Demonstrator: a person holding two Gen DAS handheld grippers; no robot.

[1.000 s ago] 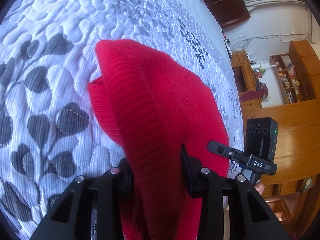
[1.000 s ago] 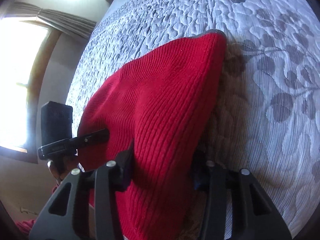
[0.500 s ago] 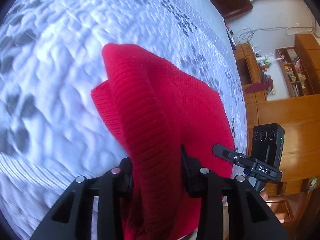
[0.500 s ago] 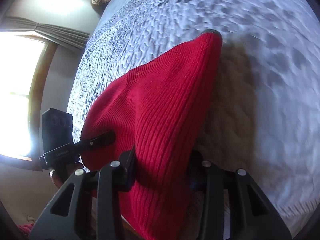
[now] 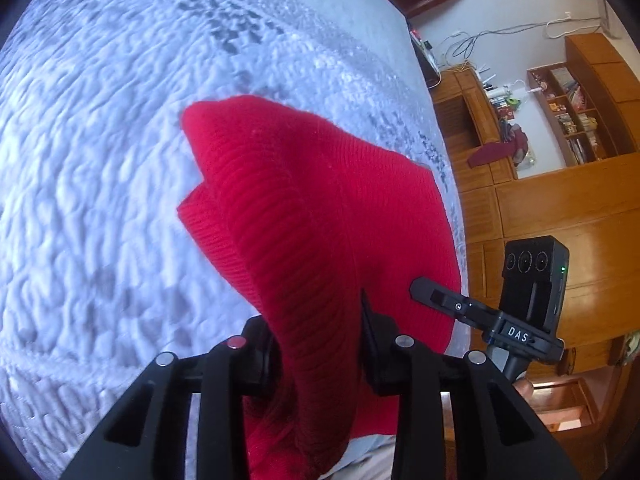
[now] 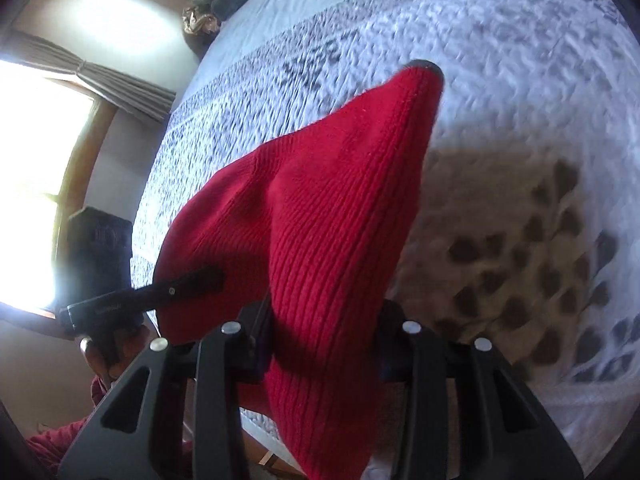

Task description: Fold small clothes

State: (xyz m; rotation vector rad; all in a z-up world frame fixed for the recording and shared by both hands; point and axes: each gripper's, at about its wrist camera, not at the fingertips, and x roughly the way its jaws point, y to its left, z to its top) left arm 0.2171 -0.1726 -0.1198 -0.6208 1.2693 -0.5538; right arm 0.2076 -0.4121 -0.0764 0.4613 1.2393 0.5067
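A red ribbed knit garment point(image 5: 320, 200) hangs stretched between both grippers above the white quilt with grey leaves point(image 5: 100, 160). My left gripper point(image 5: 320, 320) is shut on a bunched edge of it, and its jaws are closing tighter on the fabric. In the right wrist view, my right gripper point(image 6: 324, 320) is shut on the other edge of the red garment point(image 6: 320, 220). The garment's far tip points away over the quilt point(image 6: 520, 80). Each gripper shows in the other's view: the right gripper point(image 5: 460, 304) and the left gripper point(image 6: 180, 284), with a hand beneath it.
Wooden cabinets and shelves point(image 5: 560, 200) stand past the bed's right side. A bright window point(image 6: 32, 160) with a curtain is on the left. A heap of clothes point(image 6: 208, 12) lies at the far end of the bed. The bed's near edge is just below the grippers.
Both grippers have risen and pulled back toward the bed's near edge, carrying the red garment. More of the quilt shows beyond it, and the garment now hangs further above the bed.
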